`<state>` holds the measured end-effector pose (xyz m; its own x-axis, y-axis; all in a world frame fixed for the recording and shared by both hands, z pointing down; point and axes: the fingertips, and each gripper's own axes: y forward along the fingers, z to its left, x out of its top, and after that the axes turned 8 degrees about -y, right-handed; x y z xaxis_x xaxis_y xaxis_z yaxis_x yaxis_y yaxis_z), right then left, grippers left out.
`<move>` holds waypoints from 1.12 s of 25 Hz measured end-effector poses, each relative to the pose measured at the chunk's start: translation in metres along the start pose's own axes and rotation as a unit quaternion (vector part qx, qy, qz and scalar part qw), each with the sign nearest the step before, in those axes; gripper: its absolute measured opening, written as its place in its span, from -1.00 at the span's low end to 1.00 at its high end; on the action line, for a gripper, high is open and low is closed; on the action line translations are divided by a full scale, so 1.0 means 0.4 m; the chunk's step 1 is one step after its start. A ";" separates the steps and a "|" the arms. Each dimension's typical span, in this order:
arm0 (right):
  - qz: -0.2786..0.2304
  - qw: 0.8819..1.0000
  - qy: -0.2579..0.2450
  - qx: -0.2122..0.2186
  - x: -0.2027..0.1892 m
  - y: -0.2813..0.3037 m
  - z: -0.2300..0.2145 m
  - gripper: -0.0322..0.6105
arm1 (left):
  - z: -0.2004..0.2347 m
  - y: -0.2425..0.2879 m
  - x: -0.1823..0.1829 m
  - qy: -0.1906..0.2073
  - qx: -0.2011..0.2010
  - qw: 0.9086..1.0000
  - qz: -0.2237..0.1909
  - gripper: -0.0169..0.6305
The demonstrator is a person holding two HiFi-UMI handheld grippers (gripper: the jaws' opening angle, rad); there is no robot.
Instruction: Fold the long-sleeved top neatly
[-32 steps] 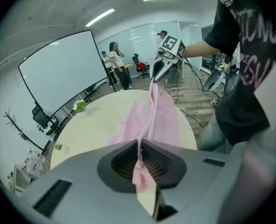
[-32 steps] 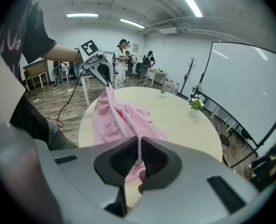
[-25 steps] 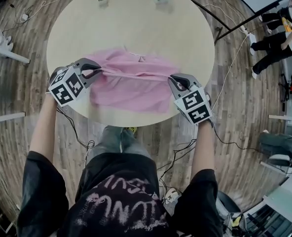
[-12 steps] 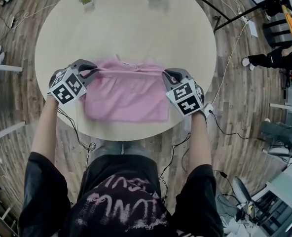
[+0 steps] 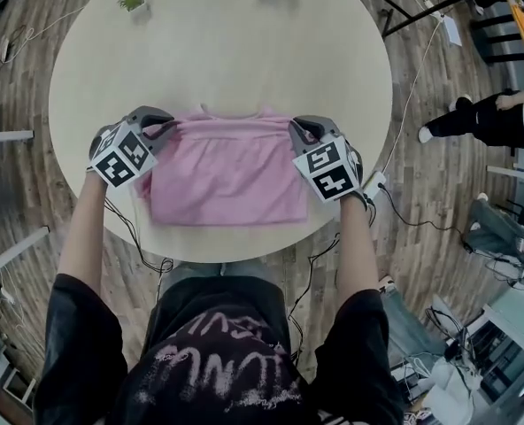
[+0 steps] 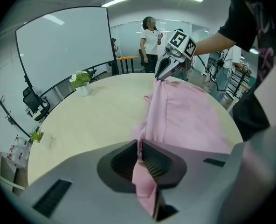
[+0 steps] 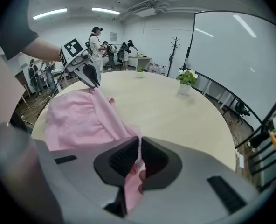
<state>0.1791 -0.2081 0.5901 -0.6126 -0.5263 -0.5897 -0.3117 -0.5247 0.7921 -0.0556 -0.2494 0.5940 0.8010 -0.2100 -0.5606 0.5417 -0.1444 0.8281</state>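
Settling onto the round table [image 5: 218, 51], the pink top [image 5: 227, 180] now lies flat in a tidy rectangle near the person's edge; a second ago its upper edge hung stretched in the air. Over on the left, the left gripper [image 5: 168, 124] has its jaws nearly together, pinching the far left corner. The right gripper [image 5: 299, 129] matches it, clamped on the far right corner, cloth pulled straight between the two
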 end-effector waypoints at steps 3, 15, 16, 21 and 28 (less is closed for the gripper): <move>-0.007 1.000 0.010 -0.019 0.006 0.004 -0.011 -0.77 | 0.006 0.014 -0.010 0.005 0.002 1.000 0.003 -0.81; -0.038 0.987 0.101 -0.116 -0.022 -0.113 -0.054 -0.58 | 0.097 -0.046 0.034 0.031 0.048 0.998 -0.037 -0.70; -0.042 0.984 0.110 -0.130 -0.033 -0.128 -0.066 -0.63 | 0.103 -0.047 0.057 0.038 0.049 0.997 -0.042 -0.71; -0.052 0.970 0.163 -0.171 -0.098 -0.195 -0.059 -0.85 | 0.089 -0.040 0.155 0.077 0.039 0.994 -0.064 -0.86; -0.059 0.956 0.225 -0.181 -0.188 -0.276 0.023 -0.88 | -0.018 0.004 0.284 0.132 -0.013 0.988 -0.080 -0.91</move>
<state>0.2528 -0.1043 0.5483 -0.1885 -0.6409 -0.7441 -0.0380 -0.7524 0.6576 0.0380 -0.2666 0.5315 0.7418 0.0733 -0.6666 0.6698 -0.1291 0.7313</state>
